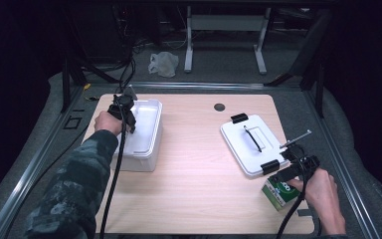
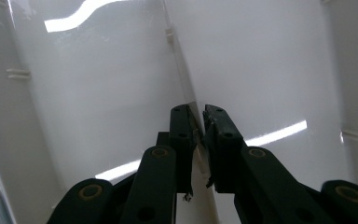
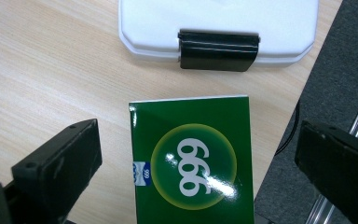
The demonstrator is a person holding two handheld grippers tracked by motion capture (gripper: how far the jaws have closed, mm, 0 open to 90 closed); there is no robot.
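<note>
- The left gripper (image 1: pixel 128 121) reaches down into the open white bin (image 1: pixel 149 144) that sits on the left part of the desk (image 1: pixel 199 169); in the left gripper view its jaws are pinched nearly together on the thin edge of the bin's wall (image 2: pixel 196 122), so it grips the bin itself.
- The right gripper (image 1: pixel 284 175) hovers just off the near corner of the white lid (image 1: pixel 252 144), with its jaws spread wide and nothing pressed between them.
- In the right gripper view the green box (image 3: pixel 193 161) lies between those open jaws without touching either; the gaps on both sides are clear.
- The box's long axis runs along the gripper's line of sight, towards the lid's black latch (image 3: pixel 218 49), so I judge the jaws are set to close across its short width.
- The right hand (image 1: pixel 321 194) is far nearer the box than the left one, which is busy across the desk at the bin.
- The lid lies flat on the desk, handle up, well apart from the bin, with bare wood between them.
- The box rests at the near right corner of the desk, close to its edge, just beyond the lid.
- Beyond the desk lie grey carpet, a metal frame and a crumpled white bag (image 1: pixel 163 63) in a dark room.
</note>
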